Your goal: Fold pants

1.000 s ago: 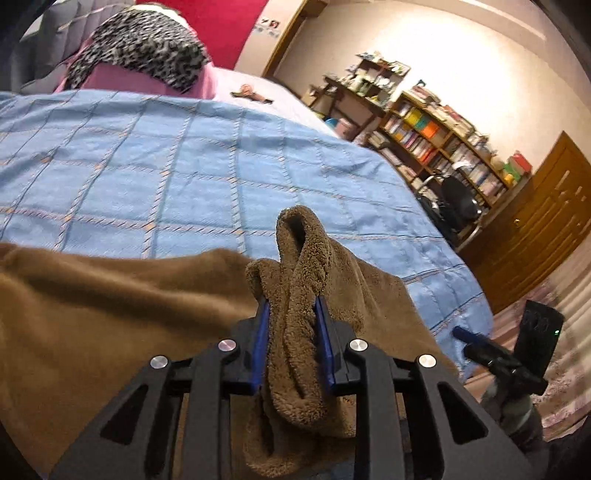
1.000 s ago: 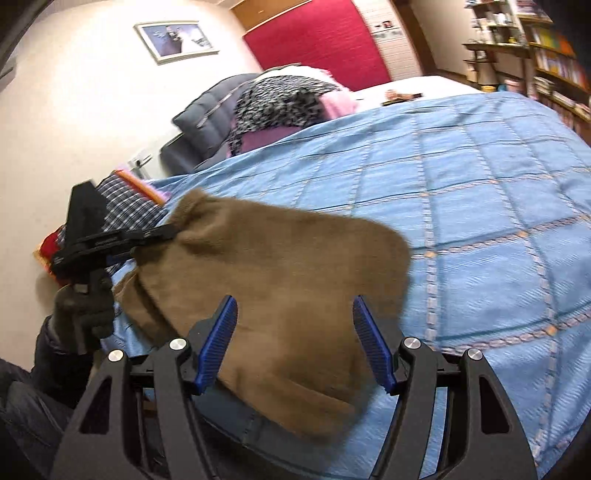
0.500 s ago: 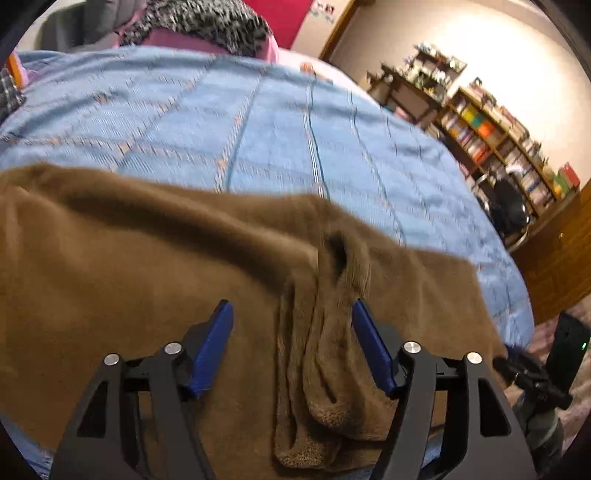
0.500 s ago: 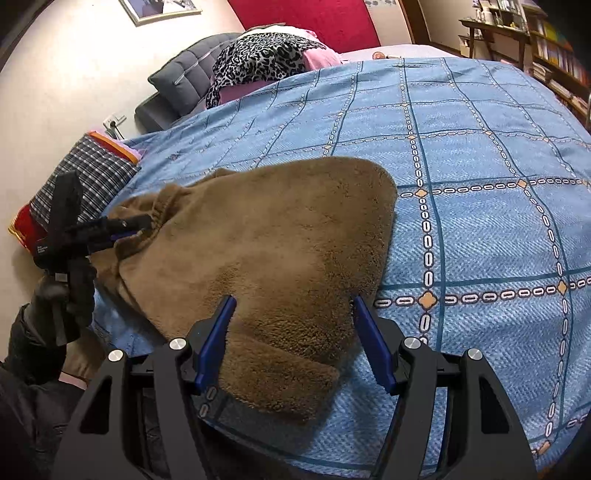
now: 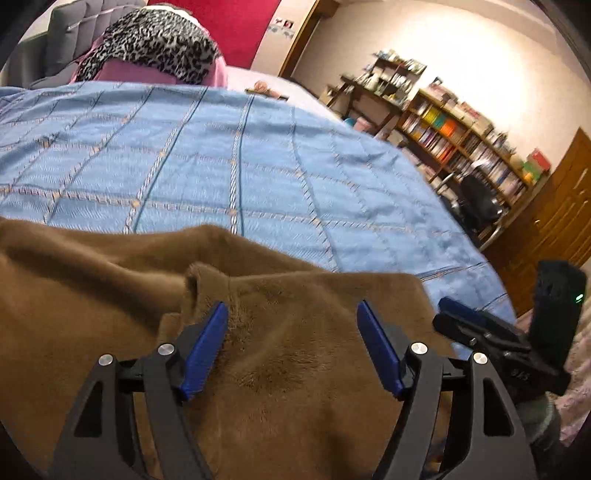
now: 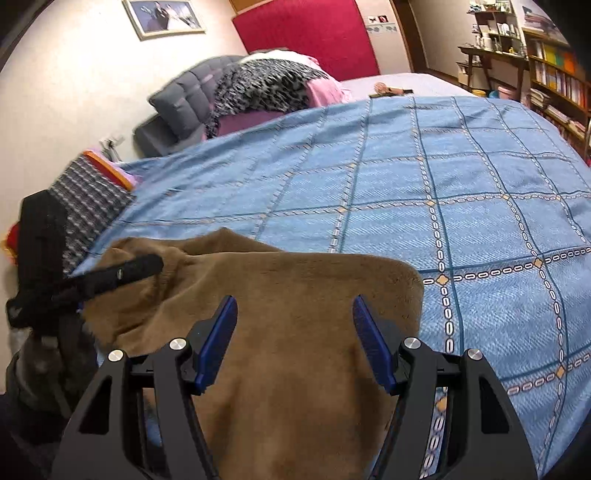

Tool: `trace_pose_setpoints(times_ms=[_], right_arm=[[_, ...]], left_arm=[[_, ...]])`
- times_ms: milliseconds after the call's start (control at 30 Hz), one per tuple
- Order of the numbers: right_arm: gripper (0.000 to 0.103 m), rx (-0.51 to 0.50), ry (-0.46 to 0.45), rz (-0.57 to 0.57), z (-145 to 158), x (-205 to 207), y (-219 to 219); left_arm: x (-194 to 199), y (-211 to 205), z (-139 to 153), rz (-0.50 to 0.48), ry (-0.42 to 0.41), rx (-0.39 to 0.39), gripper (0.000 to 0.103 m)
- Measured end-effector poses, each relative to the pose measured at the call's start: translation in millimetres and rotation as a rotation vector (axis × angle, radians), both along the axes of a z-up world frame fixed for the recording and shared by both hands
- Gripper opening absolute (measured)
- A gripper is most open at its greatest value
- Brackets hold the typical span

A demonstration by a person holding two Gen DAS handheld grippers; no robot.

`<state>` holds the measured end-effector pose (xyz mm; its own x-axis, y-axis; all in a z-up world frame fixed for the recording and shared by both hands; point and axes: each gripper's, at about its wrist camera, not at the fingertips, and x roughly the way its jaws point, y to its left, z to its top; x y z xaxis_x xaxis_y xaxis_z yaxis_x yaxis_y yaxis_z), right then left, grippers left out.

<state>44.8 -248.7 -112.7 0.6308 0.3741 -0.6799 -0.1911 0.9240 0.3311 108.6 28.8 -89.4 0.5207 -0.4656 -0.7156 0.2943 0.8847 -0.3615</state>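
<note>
Both my left claw (image 5: 291, 347) and right claw (image 6: 293, 341) gape over the brown fleece pants (image 6: 295, 295); next, I regrip an edge for another fold.

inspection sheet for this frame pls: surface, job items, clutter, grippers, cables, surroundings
Surface: bed under a blue checked bedspread.
Job's things: brown fleece pants lying on the near edge, bunched ridge at one end.
Clutter: leopard-print cloth on pink bedding, grey cushion, plaid pillow at the bed's side.
Grippers: left gripper open, over the pants, gripping nothing; right gripper open, over the pants.
Cables: nothing seen.
Surroundings: bookshelf, wooden door, framed picture, red panel.
</note>
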Motion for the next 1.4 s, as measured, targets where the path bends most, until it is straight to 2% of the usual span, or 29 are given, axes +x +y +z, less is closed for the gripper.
trace_pose_setpoints(times_ms=[100,233,367,500,633,667,733,767,867,1067,1233,1333,1400], right_arm=[[0.067,-0.026,0.049,-0.022,-17.8,7.0,-4.9],[0.067,-0.064,0.116,-0.004,-45.6,9.9,-6.8],[0.067,-0.176,0.067,0.011,-56.4,5.9,8.0],[0.068,-0.188,0.054,0.006,-58.8,3.2,9.2],[0.068,-0.188,0.050,0.004,-55.9,2.0,9.0],[0.068,-0.196,0.049,0.002,-54.1,1.6,9.9],[0.068,-0.212,0.046,-0.002,-48.9,0.0,12.2],[0.068,-0.215,0.045,-0.003,-46.2,-1.0,12.8],[0.068,-0.206,0.045,-0.018,-38.1,-3.8,11.6],[0.068,-0.179,-0.002,-0.053,-13.5,-9.8,13.2],[0.068,-0.170,-0.049,-0.034,4.3,-11.4,25.6],[0.069,-0.175,-0.060,-0.009,8.6,-11.5,34.6],[0.069,-0.178,-0.057,0.003,8.4,-10.6,39.4]], left_arm=[[4.6,-2.9,-19.9,0.030,0.015,0.039,0.072],[3.8,-1.5,-37.4,0.019,-0.003,0.052,0.072],[3.2,-6.2,-47.6,0.005,-0.041,0.089,0.072],[1.8,-1.7,-46.4,0.016,-0.042,0.062,0.072],[-2.9,12.0,-32.6,0.053,-0.017,-0.007,0.072],[-6.5,20.0,-26.5,0.080,-0.010,-0.030,0.073],[-14.8,35.0,-15.6,0.149,-0.028,-0.043,0.083],[-18.7,42.1,-10.3,0.179,-0.042,-0.043,0.085],[-30.1,75.8,3.3,0.277,-0.074,-0.051,0.085],[-51.2,159.0,15.5,0.533,-0.066,-0.063,0.086],[-76.6,216.9,19.8,0.715,-0.059,-0.037,0.086],[-91.0,246.5,21.7,0.822,-0.081,0.025,0.089],[-94.8,264.3,17.5,0.867,-0.063,0.020,0.089]])
